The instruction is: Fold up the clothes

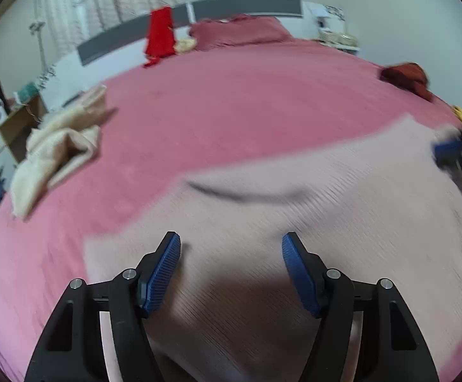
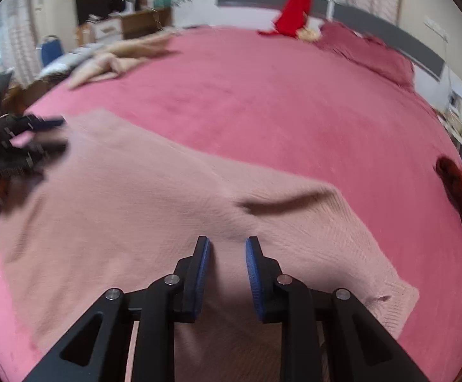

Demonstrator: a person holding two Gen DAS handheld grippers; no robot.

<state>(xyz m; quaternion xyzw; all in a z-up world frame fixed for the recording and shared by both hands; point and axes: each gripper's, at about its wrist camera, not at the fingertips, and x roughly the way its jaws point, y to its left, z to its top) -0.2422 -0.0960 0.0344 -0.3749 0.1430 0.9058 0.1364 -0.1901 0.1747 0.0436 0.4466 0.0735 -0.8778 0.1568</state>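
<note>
**Pink garment spread on the bed, fold barely begun**

The bed (image 1: 231,102), under a rose cover, fills both views. On its near side lies the pink garment (image 1: 310,197), a ribbed knit spread mostly flat with one dark crease across its middle. No clean fold line shows; judged from how it lies, it is laid out or only part-folded, and the main folds are still to make.

Other clothes wait unfolded: a cream garment (image 1: 59,146) crumpled near the bed's far left edge, a red garment (image 1: 160,35) hanging by the headboard, and a dark red garment (image 1: 409,76) bunched at the right edge. So most of the task looks left to do.

The left gripper (image 1: 231,248) hovers over the pink garment's near part, jaws wide apart, holding nothing. The right gripper (image 2: 227,245) sits over the same cloth further right, jaws part-open with a narrow gap, also empty; whether the pads touch the fabric I cannot tell.

No brand, label or readable writing shows anywhere; both views are motion-blurred.
</note>
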